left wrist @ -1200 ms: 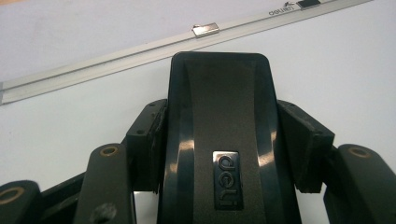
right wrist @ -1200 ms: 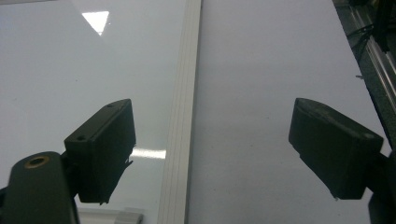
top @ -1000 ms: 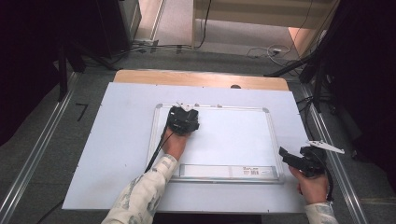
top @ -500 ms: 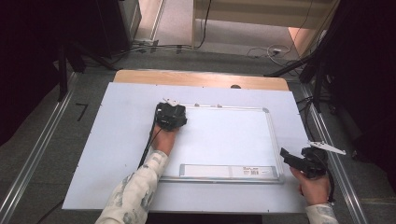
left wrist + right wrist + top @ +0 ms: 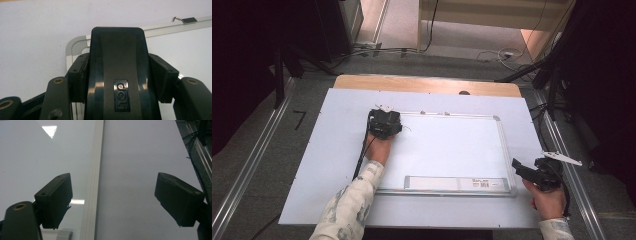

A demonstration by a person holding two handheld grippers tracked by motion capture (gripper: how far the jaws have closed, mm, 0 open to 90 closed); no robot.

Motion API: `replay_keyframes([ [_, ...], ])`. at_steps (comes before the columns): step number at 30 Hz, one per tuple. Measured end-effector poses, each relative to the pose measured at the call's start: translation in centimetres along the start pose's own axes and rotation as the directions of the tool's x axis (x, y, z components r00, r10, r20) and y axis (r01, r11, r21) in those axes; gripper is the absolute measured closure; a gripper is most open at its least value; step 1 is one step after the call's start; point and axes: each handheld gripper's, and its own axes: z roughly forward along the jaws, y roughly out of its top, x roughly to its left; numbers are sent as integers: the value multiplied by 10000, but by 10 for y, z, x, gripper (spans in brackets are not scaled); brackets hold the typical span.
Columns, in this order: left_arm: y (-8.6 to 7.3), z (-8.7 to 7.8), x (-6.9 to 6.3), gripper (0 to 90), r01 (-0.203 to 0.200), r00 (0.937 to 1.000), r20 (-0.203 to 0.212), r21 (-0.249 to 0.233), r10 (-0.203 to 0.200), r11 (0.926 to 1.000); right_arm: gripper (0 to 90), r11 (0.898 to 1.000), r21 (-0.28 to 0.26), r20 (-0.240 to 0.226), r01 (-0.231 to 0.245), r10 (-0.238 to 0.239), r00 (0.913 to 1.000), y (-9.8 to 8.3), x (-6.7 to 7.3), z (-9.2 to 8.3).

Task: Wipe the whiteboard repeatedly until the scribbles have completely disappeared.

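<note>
A white whiteboard (image 5: 452, 145) with a silver frame lies flat on the pale table (image 5: 337, 150). My left gripper (image 5: 384, 122) sits over the board's far left corner, shut on a black whiteboard eraser (image 5: 117, 55) marked "deli". In the left gripper view, the left gripper (image 5: 121, 77) clamps both sides of the eraser, whose front reaches the board's rounded corner (image 5: 75, 43). My right gripper (image 5: 518, 167) is at the board's near right corner. In its own view the right gripper (image 5: 117, 198) stands open, its jaws straddling the board's frame (image 5: 93, 182), with nothing between them.
A grey tray strip (image 5: 457, 183) runs along the board's near edge. A metal hanging hook (image 5: 181, 19) sits on the far edge. A wooden tabletop strip (image 5: 427, 82) shows behind the pale sheet. Metal rails (image 5: 252, 165) and cables flank the table on the floor.
My left gripper has slid the eraser leftward across the board's far part to the far left corner. The right gripper has stayed where it was.
</note>
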Motion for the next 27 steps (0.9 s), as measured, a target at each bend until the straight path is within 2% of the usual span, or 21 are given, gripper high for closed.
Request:
replay_keyframes([
  [7,-6,-6,-18,410,-368,9986,389,4,367,9993,135,10000,40,-49,89,-89,9999,1,4,2],
  [13,-7,-6,-49,410,-845,9921,930,-65,847,9964,135,9999,75,-79,145,-144,9999,3,6,4],
  [17,-4,-2,-63,409,-944,9892,1119,-55,944,9955,135,9999,35,-123,131,-131,9998,3,5,3],
  [22,2,4,-71,409,-990,9878,1203,-34,987,9951,135,10000,25,-131,84,-83,9999,3,3,3],
  [27,10,12,-71,408,-939,9883,1198,-85,943,9955,135,10000,26,-136,80,-79,9999,3,3,3],
])
